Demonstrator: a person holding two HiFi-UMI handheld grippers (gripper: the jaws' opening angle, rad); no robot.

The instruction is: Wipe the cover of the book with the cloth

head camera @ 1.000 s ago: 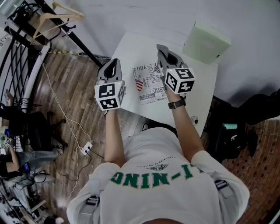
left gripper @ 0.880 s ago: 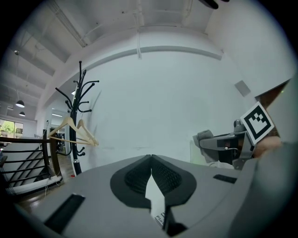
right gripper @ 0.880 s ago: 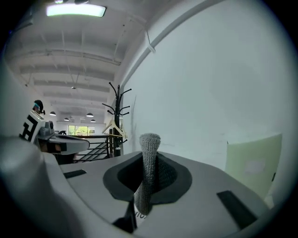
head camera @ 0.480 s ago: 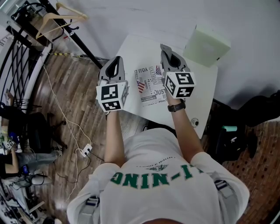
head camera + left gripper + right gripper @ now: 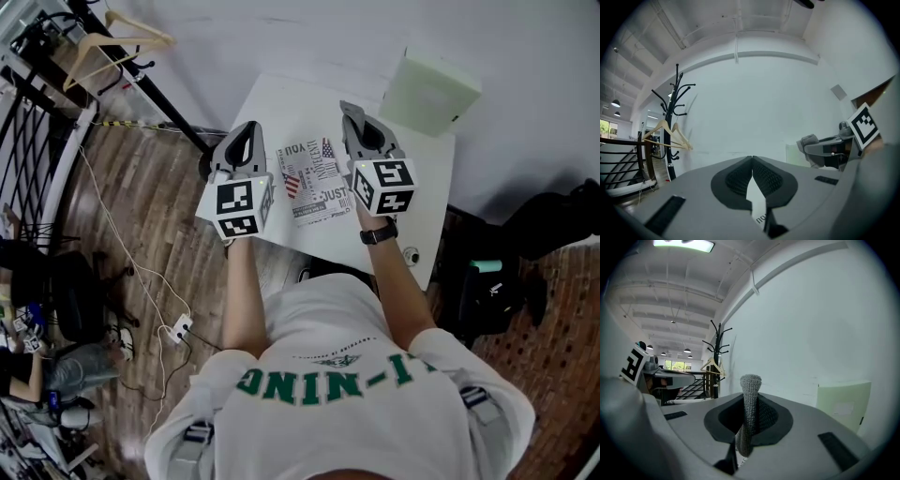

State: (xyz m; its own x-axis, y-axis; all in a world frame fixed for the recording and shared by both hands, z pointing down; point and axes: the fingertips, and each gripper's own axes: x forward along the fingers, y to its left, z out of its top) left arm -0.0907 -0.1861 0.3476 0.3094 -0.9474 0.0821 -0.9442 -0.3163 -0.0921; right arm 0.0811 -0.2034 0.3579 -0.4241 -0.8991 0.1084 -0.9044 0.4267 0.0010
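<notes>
From the head view, the book (image 5: 311,181) lies toward the counter's (image 5: 272,103) near edge, between the left gripper (image 5: 243,141) and the right gripper (image 5: 352,118).

In the left gripper view, the fingers (image 5: 736,180) are pressed together, empty.

In the right gripper view, the fingers (image 5: 771,416) clamp a grey, seemingly knitted cloth (image 5: 749,399).

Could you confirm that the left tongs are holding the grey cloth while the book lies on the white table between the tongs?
Not quite: the grey cloth is clamped in the right tongs, as the right gripper view shows; the left tongs are shut on nothing. The book does lie on the white table between them.
</notes>
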